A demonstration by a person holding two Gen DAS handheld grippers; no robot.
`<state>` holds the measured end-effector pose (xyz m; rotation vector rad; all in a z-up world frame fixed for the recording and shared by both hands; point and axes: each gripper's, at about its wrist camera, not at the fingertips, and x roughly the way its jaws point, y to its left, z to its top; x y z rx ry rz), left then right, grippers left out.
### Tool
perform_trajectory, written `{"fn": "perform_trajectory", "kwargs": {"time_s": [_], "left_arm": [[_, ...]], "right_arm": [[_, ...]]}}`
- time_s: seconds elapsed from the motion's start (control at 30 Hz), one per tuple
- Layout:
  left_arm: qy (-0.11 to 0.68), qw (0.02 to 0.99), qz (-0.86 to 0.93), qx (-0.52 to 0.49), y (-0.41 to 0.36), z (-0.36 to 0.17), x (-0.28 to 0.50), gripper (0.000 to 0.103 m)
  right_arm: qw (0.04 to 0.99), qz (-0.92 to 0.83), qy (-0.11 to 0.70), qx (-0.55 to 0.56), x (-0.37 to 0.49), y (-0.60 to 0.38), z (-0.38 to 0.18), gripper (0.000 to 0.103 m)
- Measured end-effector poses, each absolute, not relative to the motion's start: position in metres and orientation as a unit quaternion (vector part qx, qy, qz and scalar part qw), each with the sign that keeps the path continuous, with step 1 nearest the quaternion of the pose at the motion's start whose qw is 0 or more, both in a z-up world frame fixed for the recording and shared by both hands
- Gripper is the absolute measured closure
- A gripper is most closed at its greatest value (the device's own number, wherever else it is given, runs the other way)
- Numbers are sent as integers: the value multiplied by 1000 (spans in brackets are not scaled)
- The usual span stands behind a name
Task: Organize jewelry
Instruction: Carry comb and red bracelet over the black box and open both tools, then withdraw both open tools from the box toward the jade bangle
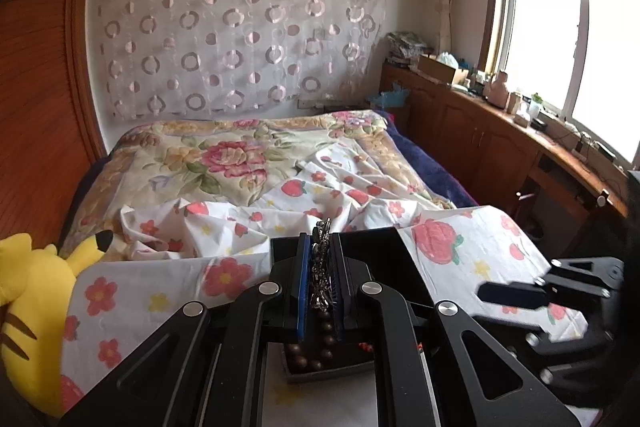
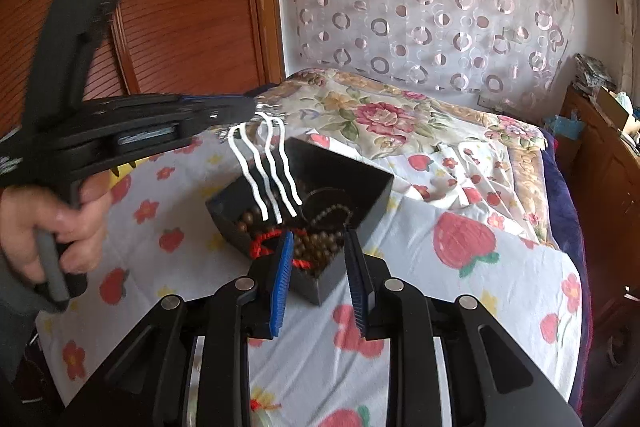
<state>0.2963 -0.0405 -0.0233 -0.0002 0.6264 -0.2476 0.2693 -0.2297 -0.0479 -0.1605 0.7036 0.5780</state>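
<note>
A black open box [image 2: 360, 203] stands on the bed's strawberry-print sheet. It holds brown bead strands [image 2: 320, 247], a red cord [image 2: 266, 243] and a dark chain. My left gripper [image 1: 322, 259] is shut on a silver hair comb ornament [image 1: 322, 267]. In the right wrist view the left gripper [image 2: 244, 111] holds this comb above the box, its white wavy prongs [image 2: 268, 179] hanging down toward the beads. My right gripper [image 2: 316, 267] is open and empty, its blue pads [image 2: 280, 279] at the box's near corner. The box also shows below the left fingers [image 1: 400, 247].
A yellow plush toy [image 1: 36, 315] lies at the left on the bed. A floral quilt [image 1: 224, 155] covers the far bed. A wooden wardrobe [image 2: 168, 7] is at the left. A cluttered wooden counter [image 1: 500, 115] runs under the window at the right.
</note>
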Motion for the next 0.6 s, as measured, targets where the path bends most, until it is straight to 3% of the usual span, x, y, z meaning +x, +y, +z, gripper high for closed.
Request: {"fn": "perform_trajectory", "kwargs": {"time_s": [0.37,0.4,0.47,0.6], "left_arm": [[335,934,-123,23,-52,-51,300,94],[336,934,-120,27,-51,-52,299,91],[338,933,-119,28,-49,-53,297,72],[333,935,-122,21,-42,-52,286,61]], "right_arm": [[889,289,340,-99,236,-233,-65,74],[889,290,341,-100,234,-232,-66,74],[887,292,342,-100,230,-233,-66,74],[885,297,344,-99,215,-235,-69,74]]}}
